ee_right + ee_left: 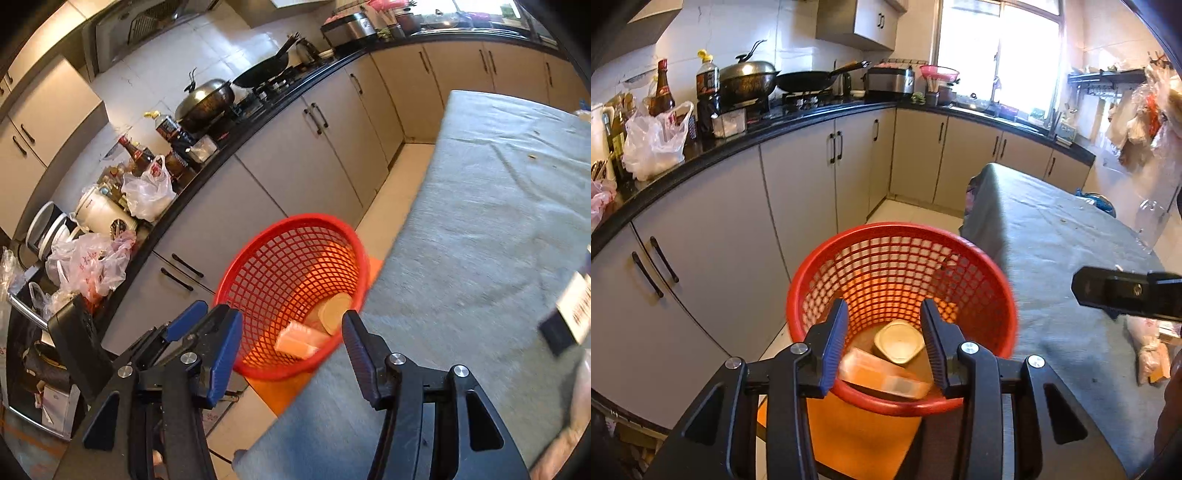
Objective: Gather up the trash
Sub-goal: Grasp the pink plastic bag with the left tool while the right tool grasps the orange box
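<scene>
A red mesh trash basket (979, 269) stands on an orange stool beside the table; it also shows in the right wrist view (266, 273). Inside lie a pale square container (899, 341) and an orange packet (879, 374), which also show in the right wrist view, the container (334, 312) and the packet (295, 339). My left gripper (884, 345) is open and empty right over the basket's near rim. My right gripper (291, 343) is open and empty, above the table edge next to the basket. A blurred dark-and-white box (570, 314) sits at the right of the table.
The table with its grey-blue cloth (498, 221) fills the right side. A plastic-wrapped bundle (1150, 354) lies on it near my right gripper's body (1126, 293). Grey cabinets (798, 177) under a black counter (746, 138) with pans, bottles and plastic bags run along the left.
</scene>
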Available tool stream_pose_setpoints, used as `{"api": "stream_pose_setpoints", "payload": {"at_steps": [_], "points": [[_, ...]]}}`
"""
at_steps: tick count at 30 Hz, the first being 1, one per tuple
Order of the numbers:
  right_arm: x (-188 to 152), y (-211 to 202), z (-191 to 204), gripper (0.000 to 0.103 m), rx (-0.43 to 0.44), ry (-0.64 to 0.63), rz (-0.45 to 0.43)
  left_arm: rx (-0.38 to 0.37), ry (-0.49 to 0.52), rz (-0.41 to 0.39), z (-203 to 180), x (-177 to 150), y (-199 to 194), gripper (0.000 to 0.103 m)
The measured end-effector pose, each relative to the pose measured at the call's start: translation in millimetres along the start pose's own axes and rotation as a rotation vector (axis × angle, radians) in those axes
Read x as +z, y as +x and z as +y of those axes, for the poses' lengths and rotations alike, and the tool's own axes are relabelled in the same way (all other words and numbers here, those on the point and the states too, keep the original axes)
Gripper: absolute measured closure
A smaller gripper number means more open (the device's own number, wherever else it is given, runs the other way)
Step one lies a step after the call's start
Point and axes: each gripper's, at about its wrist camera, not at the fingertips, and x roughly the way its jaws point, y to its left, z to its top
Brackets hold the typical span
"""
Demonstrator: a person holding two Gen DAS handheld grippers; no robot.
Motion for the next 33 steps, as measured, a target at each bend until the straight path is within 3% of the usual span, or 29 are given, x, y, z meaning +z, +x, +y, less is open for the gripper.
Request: {"api": "stream_pose_setpoints", "payload": {"at_steps": [10, 16, 20, 26, 33], "points": [[-44.2, -87.3, -41.6, 0.041, -0.037, 0.065, -0.087, -0.114, 0.095, -0.002, -71.1, -13.0, -23.5, 0.061], [-81.6, -159.5, -89.9, 0.038, -0.149, 0.15, -0.18, -0.201, 0.162, 0.014, -119.9, -24.0, -27.1, 0.057], [-105.0, -188.5, -121.9, 0.034, -0.223, 0.218, -0.193, -0.26, 0.201, 0.043, -150.4, -33.0, -22.5, 0.057], [-118.2, -191.6, -166.6, 0.034, -0.298, 0.314, -0.166, -0.306, 0.247, 0.069, -177.7, -46.6, -20.7, 0.057], [-111.0, -161.0, -174.8, 0.033, -0.312, 0.313, -0.128, -0.304, 0.255, 0.076, -178.1, -51.1, -20.9, 0.057]]}}
